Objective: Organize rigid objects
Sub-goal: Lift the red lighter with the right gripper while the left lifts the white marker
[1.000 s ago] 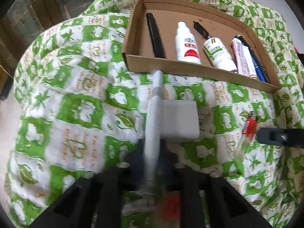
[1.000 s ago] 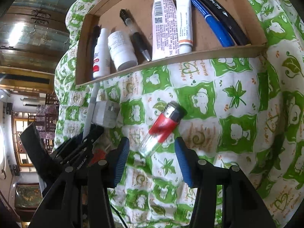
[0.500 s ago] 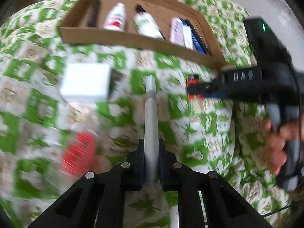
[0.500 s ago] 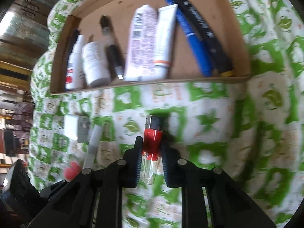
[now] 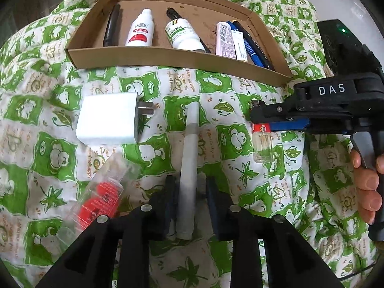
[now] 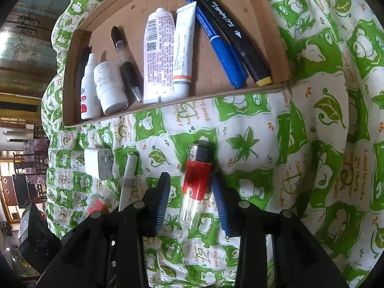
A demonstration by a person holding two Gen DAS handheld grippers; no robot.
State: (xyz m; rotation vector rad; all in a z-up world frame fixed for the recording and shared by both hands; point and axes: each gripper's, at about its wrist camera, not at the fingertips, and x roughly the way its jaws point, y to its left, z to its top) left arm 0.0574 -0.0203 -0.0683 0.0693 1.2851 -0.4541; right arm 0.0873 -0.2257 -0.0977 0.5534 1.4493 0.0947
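Note:
A grey-white pen (image 5: 189, 158) lies on the green-and-white cloth between the fingers of my left gripper (image 5: 191, 184). Its jaws are opening, with a gap on each side of the pen. To the right, a red lighter (image 6: 196, 182) with a clear lower half lies on the cloth between the blue pads of my right gripper (image 6: 189, 184). These jaws are opening too, and the pads do not press it. The left wrist view shows the right gripper (image 5: 258, 120) from the side over the lighter (image 5: 262, 141). A cardboard tray (image 5: 168, 56) sits beyond both.
The tray (image 6: 216, 93) holds two white bottles, two tubes and several pens. A white charger plug (image 5: 108, 120) lies left of the pen. A clear packet with red contents (image 5: 103, 196) lies beside my left fingers. A person's hand (image 5: 367, 180) grips the right handle.
Half a second ago both grippers were shut, the left on the pen and the right on the lighter. Now both sets of jaws stand apart. The left gripper carried the pen rightward, off the charger.

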